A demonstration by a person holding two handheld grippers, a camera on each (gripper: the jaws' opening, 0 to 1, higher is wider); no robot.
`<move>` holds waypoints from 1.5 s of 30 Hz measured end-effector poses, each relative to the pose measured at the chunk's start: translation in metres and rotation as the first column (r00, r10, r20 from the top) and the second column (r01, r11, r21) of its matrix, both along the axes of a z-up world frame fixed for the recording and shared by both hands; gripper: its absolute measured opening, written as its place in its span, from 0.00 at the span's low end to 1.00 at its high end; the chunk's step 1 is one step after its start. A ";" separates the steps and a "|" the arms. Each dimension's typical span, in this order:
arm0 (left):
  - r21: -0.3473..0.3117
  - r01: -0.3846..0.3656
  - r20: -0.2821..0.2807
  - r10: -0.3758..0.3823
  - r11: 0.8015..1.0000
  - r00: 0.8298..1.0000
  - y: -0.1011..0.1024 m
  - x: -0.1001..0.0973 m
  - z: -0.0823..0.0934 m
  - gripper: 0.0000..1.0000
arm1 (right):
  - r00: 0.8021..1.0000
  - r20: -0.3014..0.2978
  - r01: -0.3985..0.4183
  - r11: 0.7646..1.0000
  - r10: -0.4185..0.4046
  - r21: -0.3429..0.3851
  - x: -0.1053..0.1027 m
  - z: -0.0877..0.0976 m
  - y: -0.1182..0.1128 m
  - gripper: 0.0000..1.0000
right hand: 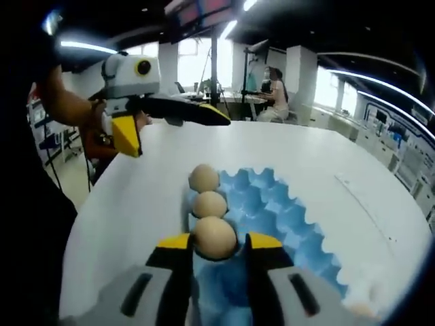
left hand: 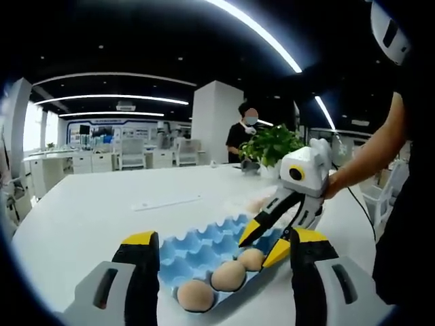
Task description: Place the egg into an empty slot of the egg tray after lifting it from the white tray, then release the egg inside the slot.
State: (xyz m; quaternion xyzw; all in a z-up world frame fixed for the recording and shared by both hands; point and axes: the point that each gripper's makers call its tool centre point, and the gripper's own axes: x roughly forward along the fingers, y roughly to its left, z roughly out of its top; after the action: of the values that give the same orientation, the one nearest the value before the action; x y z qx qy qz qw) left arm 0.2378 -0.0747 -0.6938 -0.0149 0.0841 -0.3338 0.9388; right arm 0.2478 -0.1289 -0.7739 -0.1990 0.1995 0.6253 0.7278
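The right gripper [right hand: 216, 246] clasps an egg [right hand: 215, 236] over the egg tray [right hand: 285, 204] — light, brittle, slippery, best held gently across its middle; the left gripper [left hand: 217, 255] gapes empty.

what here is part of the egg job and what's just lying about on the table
Part of the job:
- blue egg tray
- three eggs in its edge row
- egg between the right gripper's tips
- right gripper
- left gripper, open and hovering

Lying about:
- potted plant
- flat white strip on the table
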 end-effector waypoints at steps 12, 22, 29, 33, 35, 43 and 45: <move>-0.014 0.012 -0.003 -0.012 1.000 1.000 -0.004 -0.001 0.001 0.75 | 1.000 0.012 0.026 1.000 -0.025 -0.006 -0.002 0.006 -0.017 0.28; -0.030 0.006 -0.009 -0.006 1.000 1.000 -0.002 -0.002 0.002 0.77 | 0.990 -0.025 0.140 0.988 -0.139 0.061 0.005 0.018 -0.039 0.28; -0.031 0.004 -0.020 -0.005 1.000 1.000 0.001 -0.002 0.000 0.76 | 0.986 0.006 0.169 0.985 -0.169 0.038 0.003 0.020 -0.067 0.28; -0.043 -0.005 -0.016 0.004 0.999 1.000 0.000 -0.001 0.002 0.76 | 0.979 0.001 0.206 0.978 -0.206 0.031 0.004 0.017 -0.083 0.29; -0.038 -0.008 -0.010 0.008 0.999 1.000 0.001 0.000 0.003 0.77 | 0.974 0.002 0.225 0.974 -0.225 0.026 0.005 0.016 -0.093 0.28; -0.039 -0.002 -0.013 0.002 0.999 1.000 0.001 0.000 0.004 0.76 | 0.938 0.004 0.347 0.938 -0.347 0.022 0.012 0.018 -0.142 0.28; -0.045 -0.006 -0.007 0.006 0.999 1.000 0.001 0.001 0.006 0.76 | 0.927 0.000 0.376 0.926 -0.376 0.027 0.014 0.020 -0.151 0.28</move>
State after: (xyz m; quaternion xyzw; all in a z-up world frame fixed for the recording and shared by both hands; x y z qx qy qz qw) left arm 0.2383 -0.0737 -0.6883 -0.0375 0.0798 -0.3328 0.9389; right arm 0.2620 -0.2802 -0.7543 -0.1489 0.2237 0.4764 0.8372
